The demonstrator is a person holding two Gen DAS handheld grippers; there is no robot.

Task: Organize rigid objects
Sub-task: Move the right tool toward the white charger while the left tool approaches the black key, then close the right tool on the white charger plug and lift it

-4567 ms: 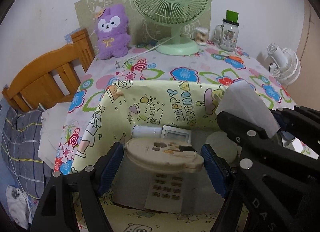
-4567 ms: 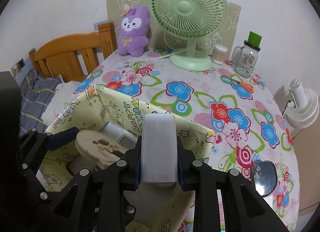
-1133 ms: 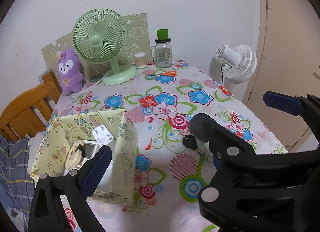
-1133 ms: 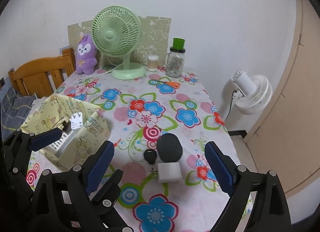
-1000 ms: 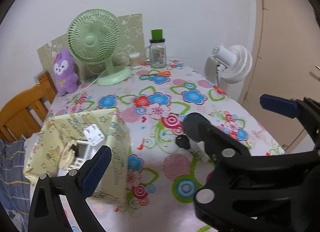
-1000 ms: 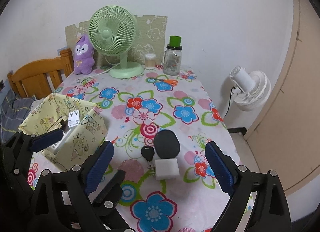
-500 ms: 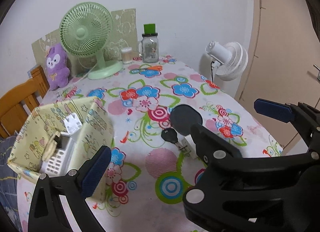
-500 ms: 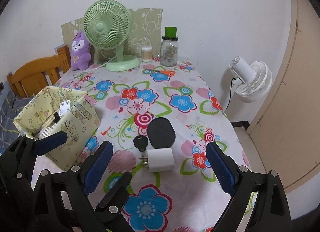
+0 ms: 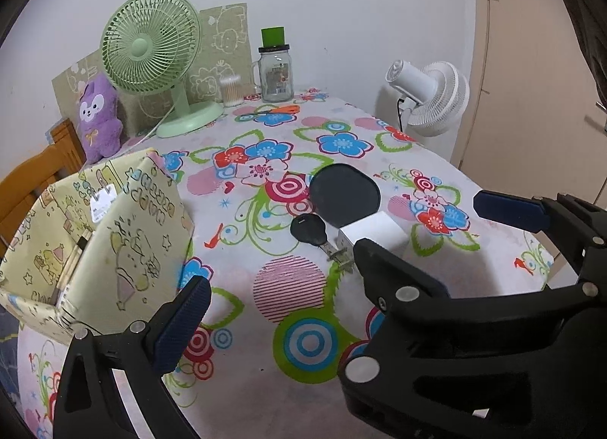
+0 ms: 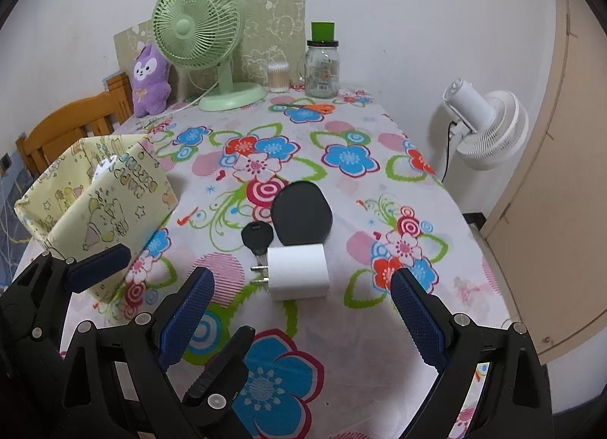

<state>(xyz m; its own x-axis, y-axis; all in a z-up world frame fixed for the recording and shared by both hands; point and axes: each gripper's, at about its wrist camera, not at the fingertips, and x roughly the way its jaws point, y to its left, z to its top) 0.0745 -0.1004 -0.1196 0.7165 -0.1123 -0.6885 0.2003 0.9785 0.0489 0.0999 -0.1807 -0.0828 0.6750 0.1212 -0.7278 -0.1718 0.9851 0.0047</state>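
Note:
A white plug adapter [image 10: 299,270], a black key [image 10: 257,239] and a black oval case [image 10: 301,213] lie together mid-table. My right gripper [image 10: 301,315] is open and empty, just in front of the adapter. The yellow cartoon-print box [image 10: 102,198] stands at the left edge with several items inside. In the left wrist view the box [image 9: 114,238], key [image 9: 309,230], case [image 9: 343,194] and adapter [image 9: 373,236] show. My left gripper is open and empty; only its left finger [image 9: 180,321] shows, the right gripper's arm covers the rest.
A green desk fan [image 10: 205,41], purple plush [image 10: 150,77], cotton-swab pot [image 10: 278,77], glass jar with green lid [image 10: 322,63] and orange scissors [image 10: 311,108] stand at the table's back. A white floor fan [image 10: 487,128] is off the right edge. A wooden chair [image 10: 72,128] stands at left.
Earlier the left gripper held a beige item and the right a white item over the box; both are now empty. Both grippers have pulled back and moved right, toward the adapter, key and case.

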